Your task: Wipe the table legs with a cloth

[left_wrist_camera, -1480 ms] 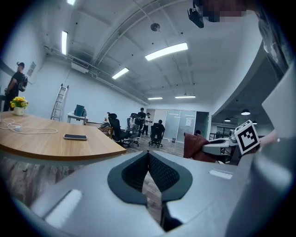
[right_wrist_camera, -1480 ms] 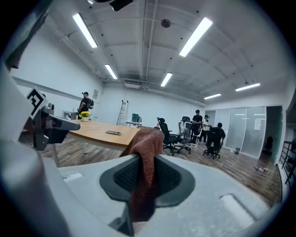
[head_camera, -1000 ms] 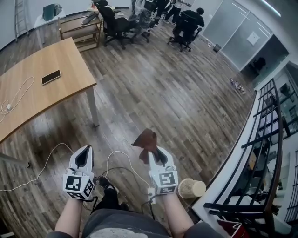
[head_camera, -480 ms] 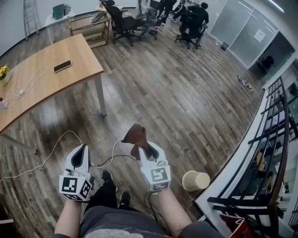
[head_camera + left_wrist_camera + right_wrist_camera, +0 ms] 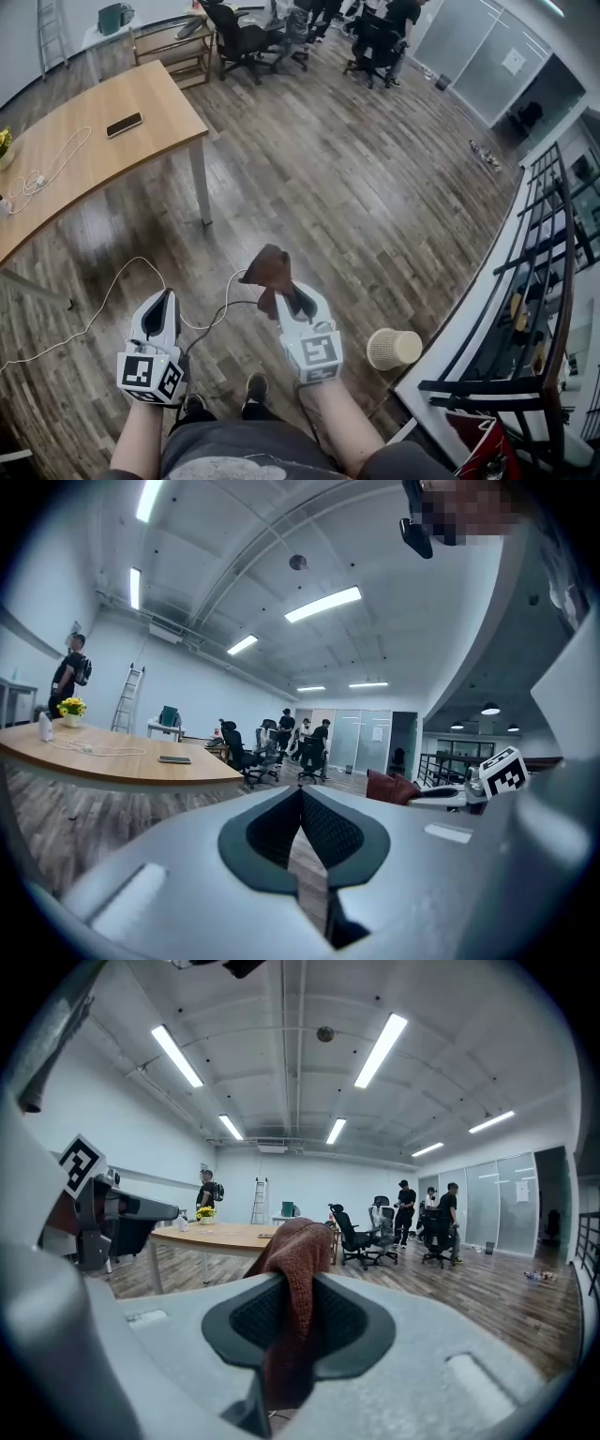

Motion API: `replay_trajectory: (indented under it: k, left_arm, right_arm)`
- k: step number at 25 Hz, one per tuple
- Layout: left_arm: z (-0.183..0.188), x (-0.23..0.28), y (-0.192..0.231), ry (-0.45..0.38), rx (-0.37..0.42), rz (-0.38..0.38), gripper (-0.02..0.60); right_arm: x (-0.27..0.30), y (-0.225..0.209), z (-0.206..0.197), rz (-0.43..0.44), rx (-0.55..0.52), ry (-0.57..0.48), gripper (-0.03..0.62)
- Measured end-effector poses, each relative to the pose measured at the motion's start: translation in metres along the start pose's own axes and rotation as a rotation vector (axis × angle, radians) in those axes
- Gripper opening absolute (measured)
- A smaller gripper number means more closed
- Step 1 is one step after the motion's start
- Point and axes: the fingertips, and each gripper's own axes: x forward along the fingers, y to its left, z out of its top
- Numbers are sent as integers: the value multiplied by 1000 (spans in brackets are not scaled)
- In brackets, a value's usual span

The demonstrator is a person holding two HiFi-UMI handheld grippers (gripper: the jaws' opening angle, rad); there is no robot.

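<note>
The table (image 5: 89, 155) takes up the upper left of the head view, and its nearest leg (image 5: 200, 183) stands under the corner closest to the person, well apart from both grippers. A cable (image 5: 112, 295) trails over the floor between that leg and the person's feet.

The left gripper (image 5: 166, 300) is held low. Its jaws are closed together with nothing between them (image 5: 301, 797), so it has no part in the wiping yet.

The right gripper (image 5: 287, 292) is clamped on the cloth (image 5: 268, 268). In its own view the jaws pinch a fold (image 5: 294, 1309), and most of the cloth (image 5: 296, 1246) bunches up past the tips.

The step in hand looks like the approach, with no leg touched yet. To do it well:

- Step over the cable and crouch by the corner leg.
- Press the loose bunch of cloth, not the hard jaw tips, against the leg.
- Draw the cloth from the top of the leg down.
- Repeat the stroke on each face of the leg.

A paper cup (image 5: 394, 349) lies to the right, clear of that path.
</note>
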Motion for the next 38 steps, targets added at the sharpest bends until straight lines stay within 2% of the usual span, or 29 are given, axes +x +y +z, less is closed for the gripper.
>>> replay_trajectory:
  k: [4, 7, 13, 20, 28, 38]
  left_arm:
    - [-2, -17, 13, 4, -14, -48, 20]
    - [-1, -33, 24, 5, -16, -82, 20]
    - [3, -63, 51, 8, -18, -106, 20]
    - [7, -83, 67, -2, -10, -139, 20]
    - [14, -96, 60, -37, 52, -175, 20]
    - [17, -111, 64, -57, 35, -154, 20]
  right_arm:
    - [-4, 25, 2, -42, 14, 9, 66]
    - [-4, 54, 7, -41, 8, -9, 66]
    - [-4, 109, 16, -29, 14, -7, 66]
    - [-5, 150, 18, -27, -22, 17, 64]
    - [-1, 165, 25, -31, 16, 40, 63]
    - [2, 178, 32, -5, 21, 63, 61]
